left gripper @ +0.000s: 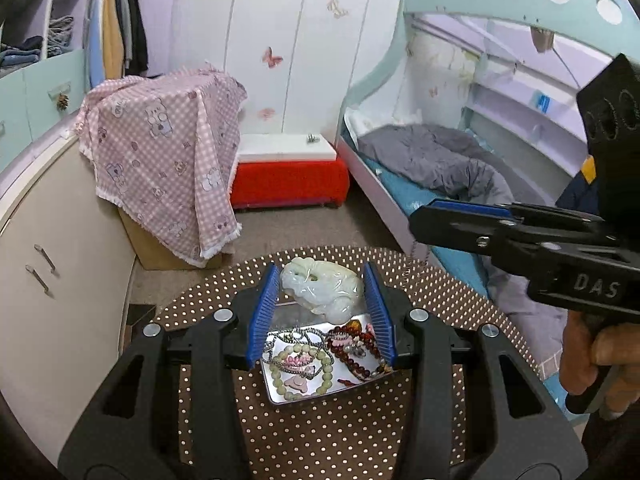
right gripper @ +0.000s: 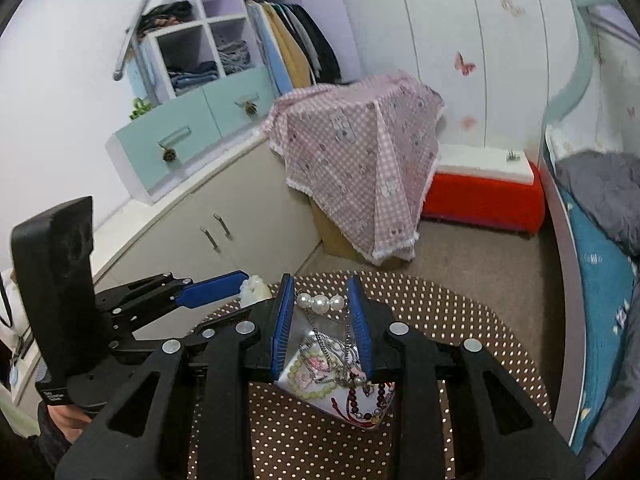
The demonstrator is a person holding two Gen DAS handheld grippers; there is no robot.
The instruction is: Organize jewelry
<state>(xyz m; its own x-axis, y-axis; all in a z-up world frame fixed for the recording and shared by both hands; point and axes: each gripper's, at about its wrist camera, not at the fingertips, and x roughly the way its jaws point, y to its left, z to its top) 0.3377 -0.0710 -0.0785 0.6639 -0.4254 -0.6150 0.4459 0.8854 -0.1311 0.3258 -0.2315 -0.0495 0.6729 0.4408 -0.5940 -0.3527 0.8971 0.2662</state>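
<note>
Left gripper (left gripper: pixel 320 300): ribbed blue pads clamped on a glossy, pale green carved jade piece (left gripper: pixel 320 292), held above the tray. Right gripper (right gripper: pixel 320 304): pads closed on a pearl strand (right gripper: pixel 320 303), thin metal chain dangling beneath. Shiny rectangular metal tray (left gripper: pixel 276 396) of tangled bead bracelets is set on a brown polka-dot round table (left gripper: pixel 320 440)

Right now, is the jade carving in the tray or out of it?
Out. The jade carving sits clamped between the left gripper's blue pads, lifted above the metal tray that holds the beads.
</note>
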